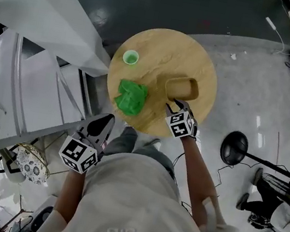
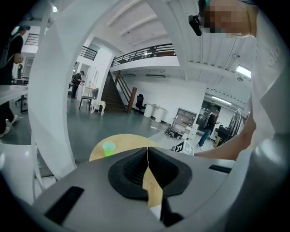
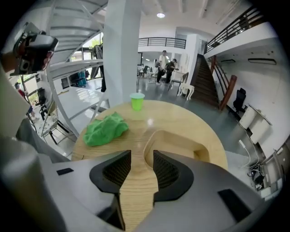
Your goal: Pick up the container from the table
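Observation:
The container [image 1: 182, 87] is a shallow rectangular wooden tray on the right half of the round wooden table [image 1: 168, 44]. My right gripper [image 1: 173, 106] hangs over the table's near edge, just short of the tray's near side. In the right gripper view its jaws stand open [image 3: 142, 165] with only bare tabletop between them, and the container [image 3: 181, 141] lies just beyond the right jaw. My left gripper [image 1: 107, 118] is off the table, below its near-left edge. Its jaws are shut [image 2: 147, 167] on nothing.
A crumpled green cloth [image 1: 131, 97] lies on the table left of the container, and a small green cup [image 1: 130, 57] stands at the far left rim. White metal beams [image 1: 51, 18] run close on the left. A black stand base [image 1: 234, 147] sits on the floor at the right.

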Available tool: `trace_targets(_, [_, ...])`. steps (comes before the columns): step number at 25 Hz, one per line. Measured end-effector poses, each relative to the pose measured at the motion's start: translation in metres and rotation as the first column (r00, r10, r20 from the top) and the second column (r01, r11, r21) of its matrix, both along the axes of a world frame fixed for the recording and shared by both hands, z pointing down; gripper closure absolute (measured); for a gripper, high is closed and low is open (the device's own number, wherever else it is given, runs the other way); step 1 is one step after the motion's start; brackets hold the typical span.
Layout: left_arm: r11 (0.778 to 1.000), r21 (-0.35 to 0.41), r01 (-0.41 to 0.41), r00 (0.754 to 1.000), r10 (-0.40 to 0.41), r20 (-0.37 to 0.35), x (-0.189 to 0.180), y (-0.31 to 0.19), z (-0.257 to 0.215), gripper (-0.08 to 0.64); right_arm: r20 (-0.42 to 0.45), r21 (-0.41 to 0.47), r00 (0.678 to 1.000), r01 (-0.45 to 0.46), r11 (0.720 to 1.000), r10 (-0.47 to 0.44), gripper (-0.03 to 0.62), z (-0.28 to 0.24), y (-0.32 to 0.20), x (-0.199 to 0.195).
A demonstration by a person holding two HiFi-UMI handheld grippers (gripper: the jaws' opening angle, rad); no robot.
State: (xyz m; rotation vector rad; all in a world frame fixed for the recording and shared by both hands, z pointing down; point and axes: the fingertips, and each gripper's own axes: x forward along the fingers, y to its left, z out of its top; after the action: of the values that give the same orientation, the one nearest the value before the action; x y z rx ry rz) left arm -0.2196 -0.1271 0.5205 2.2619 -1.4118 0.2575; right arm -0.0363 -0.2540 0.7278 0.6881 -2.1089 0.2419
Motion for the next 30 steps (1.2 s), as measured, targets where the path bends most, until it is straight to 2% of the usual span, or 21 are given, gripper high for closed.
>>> trace_targets(7, [0.999,-0.031,0.010,1.000,-0.010,-0.001,-0.043,-0.022,0.016,0.545,-0.109,-0.066,0.994,-0.004,0.998,-0.003,0.417,0.050,-0.015,-0.019])
trace_targets(9, [0.999,-0.037,0.008,1.000,-0.009,-0.003,-0.052,-0.026,0.020,0.545,-0.142,-0.059,0.990,-0.007,0.998,-0.001,0.442,0.058,-0.018,-0.022])
trace_targets(11, [0.999,-0.041,0.005,1.000,-0.006,-0.005,-0.059,-0.028,0.022,0.545,-0.161,-0.049,0.987,-0.019,0.999,0.011,0.516,0.060,-0.020,-0.022])
trace_targets(14, [0.999,-0.044,-0.006,1.000,0.005,-0.011,-0.058,-0.031,0.023,0.545,-0.164,-0.046,0.986,-0.029,0.999,0.021,0.539,0.057,-0.021,-0.019])
trace_targets(21, [0.998,-0.027,-0.062,0.998,0.061,-0.023,-0.048,-0.046,0.022,0.545,-0.107,-0.003,0.992,-0.071,0.997,0.071,0.546,0.027,-0.025,-0.013])
trace_targets(30, [0.986,0.019,-0.168,0.985,0.168,-0.034,-0.005,-0.066,0.009,0.545,0.027,0.057,0.984,-0.176,0.983,0.175,0.546,-0.055,-0.014,0.012])
